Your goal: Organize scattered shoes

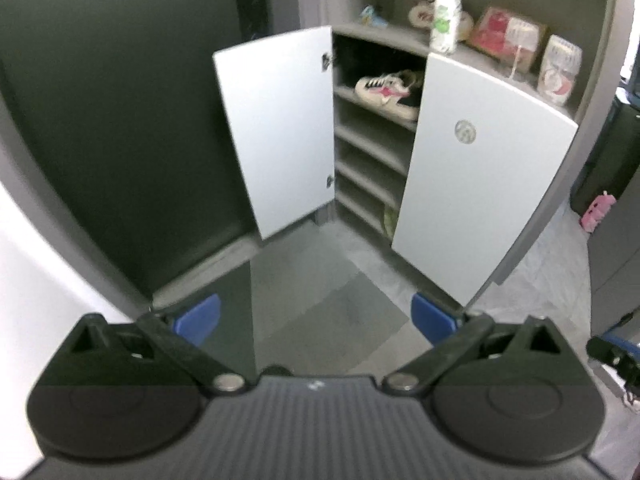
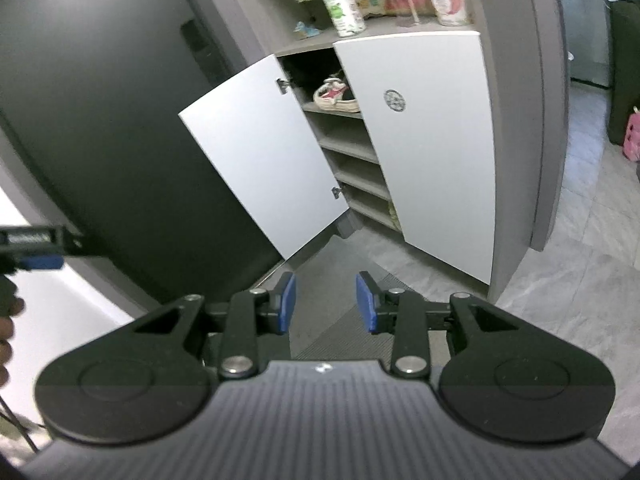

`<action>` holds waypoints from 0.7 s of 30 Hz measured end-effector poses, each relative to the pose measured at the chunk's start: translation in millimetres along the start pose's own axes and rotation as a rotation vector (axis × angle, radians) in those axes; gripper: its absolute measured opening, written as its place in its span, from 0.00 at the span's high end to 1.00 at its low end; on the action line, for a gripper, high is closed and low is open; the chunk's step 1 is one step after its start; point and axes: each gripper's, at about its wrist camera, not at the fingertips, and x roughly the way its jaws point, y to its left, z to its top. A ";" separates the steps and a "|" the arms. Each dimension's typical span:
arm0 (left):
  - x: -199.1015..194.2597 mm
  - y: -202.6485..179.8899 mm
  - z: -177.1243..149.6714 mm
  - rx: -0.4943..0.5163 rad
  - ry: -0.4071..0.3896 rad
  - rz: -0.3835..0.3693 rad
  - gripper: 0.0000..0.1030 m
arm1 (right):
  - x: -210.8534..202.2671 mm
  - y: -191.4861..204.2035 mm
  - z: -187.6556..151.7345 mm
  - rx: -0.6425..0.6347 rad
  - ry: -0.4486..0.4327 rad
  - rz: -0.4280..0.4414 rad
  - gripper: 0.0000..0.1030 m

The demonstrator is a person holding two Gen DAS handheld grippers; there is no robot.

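Sneakers (image 1: 386, 90) lie lengthwise along top shelf (image 1: 372, 109), toes pointing left.

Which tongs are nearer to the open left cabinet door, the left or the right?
Left, though only slightly. The left tongs face the open cabinet door from its side. The right tongs sit further right, facing the closed door. Both are apart from it.

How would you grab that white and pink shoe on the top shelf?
Probably by the collar at its heel end, coming straight in through the open left door. The sneaker lies on the top shelf, its right part hidden behind the closed right door, so that side is blocked.
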 end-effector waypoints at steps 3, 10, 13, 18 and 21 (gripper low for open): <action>15.6 4.9 8.0 0.021 0.007 -0.010 0.00 | 18.5 4.6 1.2 0.028 0.014 -0.012 0.63; 103.9 41.2 42.3 0.125 0.064 -0.060 0.00 | 71.7 44.0 12.5 0.067 0.056 -0.091 0.60; 154.3 72.5 62.2 0.152 0.057 -0.146 0.00 | 101.7 73.4 18.6 0.141 0.046 -0.156 0.35; 231.7 126.0 105.9 0.238 0.040 -0.358 0.00 | 145.5 132.4 31.3 0.378 -0.033 -0.302 0.34; 263.4 169.0 143.9 0.351 0.050 -0.431 0.00 | 171.8 167.7 38.9 0.520 -0.081 -0.389 0.32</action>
